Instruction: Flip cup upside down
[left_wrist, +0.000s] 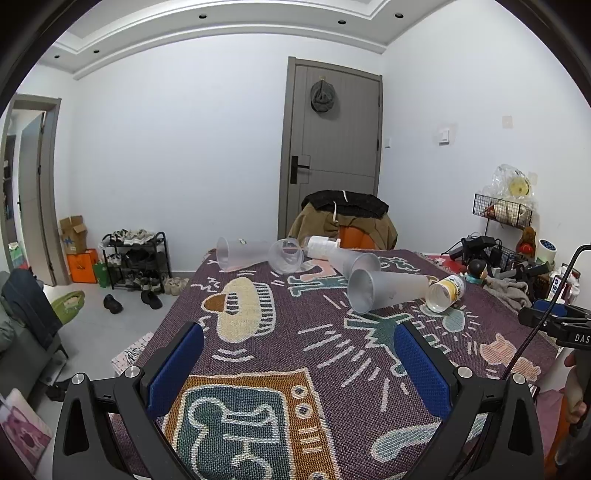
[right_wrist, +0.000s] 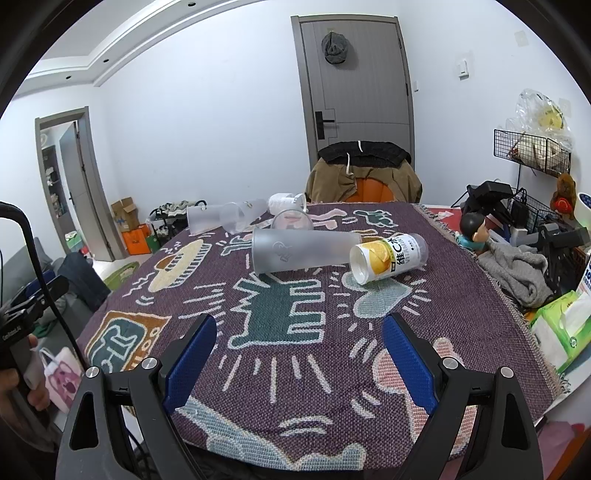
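Several cups lie on their sides on the patterned cloth. A tall frosted cup (left_wrist: 384, 291) (right_wrist: 299, 250) lies mid-table, mouth toward the left. A yellow-labelled vitamin cup (left_wrist: 445, 292) (right_wrist: 388, 256) lies at its right end. Further back lie a second frosted cup (left_wrist: 354, 261), a clear cup (left_wrist: 286, 255) (right_wrist: 291, 220), a frosted cup (left_wrist: 240, 253) (right_wrist: 216, 218) at far left and a white cup (left_wrist: 321, 245) (right_wrist: 286, 202). My left gripper (left_wrist: 299, 354) is open and empty over the near cloth. My right gripper (right_wrist: 299, 350) is open and empty, short of the cups.
The table's patterned cloth (left_wrist: 280, 354) (right_wrist: 461, 317) ends at its left and near edges. Clutter fills the right side: a figurine (right_wrist: 474, 229), grey cloth (right_wrist: 517, 269), tissue pack (right_wrist: 565, 325), wire baskets (left_wrist: 502, 208). A chair with a jacket (right_wrist: 364, 173) stands behind the table.
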